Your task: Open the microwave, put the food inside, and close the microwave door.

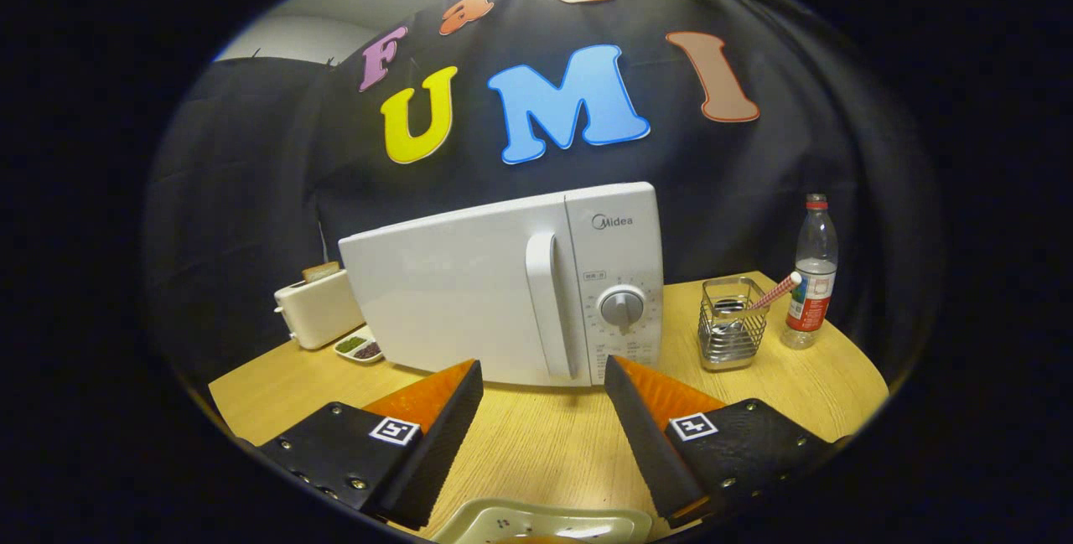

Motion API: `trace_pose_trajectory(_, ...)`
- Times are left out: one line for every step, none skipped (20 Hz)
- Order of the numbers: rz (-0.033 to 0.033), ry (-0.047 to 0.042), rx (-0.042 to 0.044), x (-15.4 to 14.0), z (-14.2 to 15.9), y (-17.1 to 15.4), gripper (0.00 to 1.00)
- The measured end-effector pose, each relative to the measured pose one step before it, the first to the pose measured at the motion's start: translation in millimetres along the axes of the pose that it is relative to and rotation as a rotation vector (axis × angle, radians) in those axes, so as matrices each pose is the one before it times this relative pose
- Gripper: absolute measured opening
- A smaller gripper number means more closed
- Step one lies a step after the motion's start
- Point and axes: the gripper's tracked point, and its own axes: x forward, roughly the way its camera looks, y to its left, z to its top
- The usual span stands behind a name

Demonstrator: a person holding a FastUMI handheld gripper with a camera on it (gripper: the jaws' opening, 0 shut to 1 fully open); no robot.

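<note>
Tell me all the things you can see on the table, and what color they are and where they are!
microwave: one, white, door shut, middle of the table just beyond the fingers
toaster: one, cream, left of the microwave
small dish: one, white, two compartments, between toaster and microwave
wire holder: one, silver metal, right of the microwave, a striped straw sticking out
bottle: one, clear with red cap, right of the holder
plate: one, pale, nearest, below the fingers
table: one, light wood
gripper: one, fingers open, holding nothing, pointing at the microwave
</note>
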Motion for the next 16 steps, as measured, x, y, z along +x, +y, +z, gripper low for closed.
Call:
trace_pose_trajectory(-0.01818, -0.00148, 0.00347, 8.78, 2.54, -1.30, 0.93)
trace_pose_trajectory(-0.01064, -0.00207, 0.01100, 8.45, 2.44, 0.74, 0.93)
trace_pose_trajectory(-0.00241, -0.00123, 0.01465, 8.12, 2.89, 3.89, 0.93)
trace_pose_trajectory(-0.00802, -0.00287, 0.00542, 8.03, 0.94, 1.90, 0.93)
trace_pose_trajectory(-0.01572, -0.00694, -0.00758, 8.56, 2.89, -0.32, 0.93)
trace_pose_trajectory(-0.02132, -0.00930, -0.01326, 8.21, 2.67, -0.75, 0.93)
trace_pose_trajectory(-0.01987, -0.01320, -0.01610, 7.62, 4.93, 0.22, 0.93)
trace_pose_trajectory(-0.01962, -0.00878, -0.01284, 7.19, 1.70, -0.84, 0.93)
trace_pose_trajectory(-0.01664, -0.00969, -0.00935, 6.05, 1.24, 0.74, 0.86)
trace_pose_trajectory(-0.01053, -0.00644, -0.00421, 3.02, 1.72, 1.06, 0.79)
trace_pose_trajectory(-0.00430, -0.00060, -0.00221, 2.51, -0.31, 2.15, 0.78)
trace_pose_trajectory(-0.01609, -0.00949, -0.01001, 4.55, -0.34, -1.03, 0.78)
trace_pose_trajectory(-0.02605, -0.00391, -0.01389, 0.27, 0.56, -2.75, 0.72)
trace_pose_trajectory(-0.03497, 0.00057, -0.02051, 5.44, -3.20, -5.03, 0.64)
trace_pose_trajectory(-0.01538, 0.00540, -0.01006, -4.08, 0.15, -1.01, 0.48)
trace_pose_trajectory(-0.00177, 0.00477, -0.00652, -1.50, 0.13, 4.18, 0.42)
